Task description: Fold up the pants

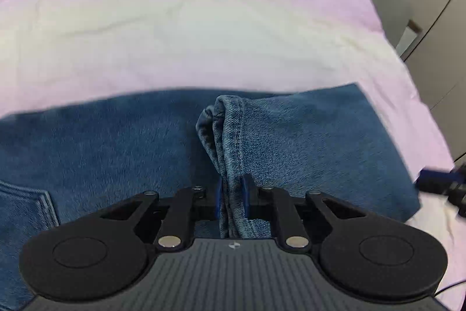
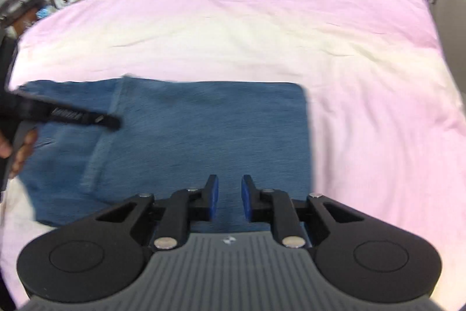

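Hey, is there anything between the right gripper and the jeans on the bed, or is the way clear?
Nothing visible stands in the way. The right gripper hangs open directly over the jeans, with only bare denim under its fingers. The left gripper, off to its left, is shut on a bunched fold of the jeans, well clear of the right one.

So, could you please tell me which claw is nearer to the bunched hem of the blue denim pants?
Left. The left claw is shut on the bunched hem of the blue denim pants. The right claw hangs open over flat denim, gripping nothing.
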Motion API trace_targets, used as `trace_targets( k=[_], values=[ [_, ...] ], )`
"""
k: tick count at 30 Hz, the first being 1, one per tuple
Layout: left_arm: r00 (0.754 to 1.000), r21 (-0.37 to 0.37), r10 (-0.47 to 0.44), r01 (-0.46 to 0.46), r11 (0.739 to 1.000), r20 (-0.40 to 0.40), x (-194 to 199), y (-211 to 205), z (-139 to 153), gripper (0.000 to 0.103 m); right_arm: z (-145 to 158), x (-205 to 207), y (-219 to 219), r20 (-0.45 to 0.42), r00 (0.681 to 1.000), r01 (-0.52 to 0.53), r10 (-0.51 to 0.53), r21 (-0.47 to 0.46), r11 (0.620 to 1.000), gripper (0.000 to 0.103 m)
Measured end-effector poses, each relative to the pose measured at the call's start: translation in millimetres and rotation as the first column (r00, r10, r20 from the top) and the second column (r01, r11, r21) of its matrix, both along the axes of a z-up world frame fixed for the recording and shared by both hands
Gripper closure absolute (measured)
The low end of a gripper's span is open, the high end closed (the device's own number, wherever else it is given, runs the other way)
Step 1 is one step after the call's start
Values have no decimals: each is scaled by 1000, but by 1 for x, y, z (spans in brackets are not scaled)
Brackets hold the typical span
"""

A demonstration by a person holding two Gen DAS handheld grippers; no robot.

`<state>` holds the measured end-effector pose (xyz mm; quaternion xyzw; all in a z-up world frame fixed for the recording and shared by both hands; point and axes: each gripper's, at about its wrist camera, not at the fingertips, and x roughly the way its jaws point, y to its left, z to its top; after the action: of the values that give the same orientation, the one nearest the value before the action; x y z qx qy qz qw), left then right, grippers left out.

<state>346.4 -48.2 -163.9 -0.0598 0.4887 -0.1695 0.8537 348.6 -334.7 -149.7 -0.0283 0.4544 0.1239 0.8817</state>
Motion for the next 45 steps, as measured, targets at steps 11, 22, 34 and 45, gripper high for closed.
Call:
trace_targets(
  k=[11,22,34,45],
  values=[
    [998,9,4,-3,1000,-60,17,-5,-20,73,-17,107,-39,5,997,71,-71,-18,997,95],
    [998,38,-9,12,999,-63,21,-15,-25,71,-65,162,-33,-97,988,111,-116,-60,992,99],
    [998,42,-13,15,999,-55,19,-16,-26,71,-46,36,-35,-206,972,-138,110,-125,983,99],
    [997,60,6,-1,998,-80,24,-17,-24,71,-48,17,-25,-219,972,-122,87,-154,980,99]
  ],
)
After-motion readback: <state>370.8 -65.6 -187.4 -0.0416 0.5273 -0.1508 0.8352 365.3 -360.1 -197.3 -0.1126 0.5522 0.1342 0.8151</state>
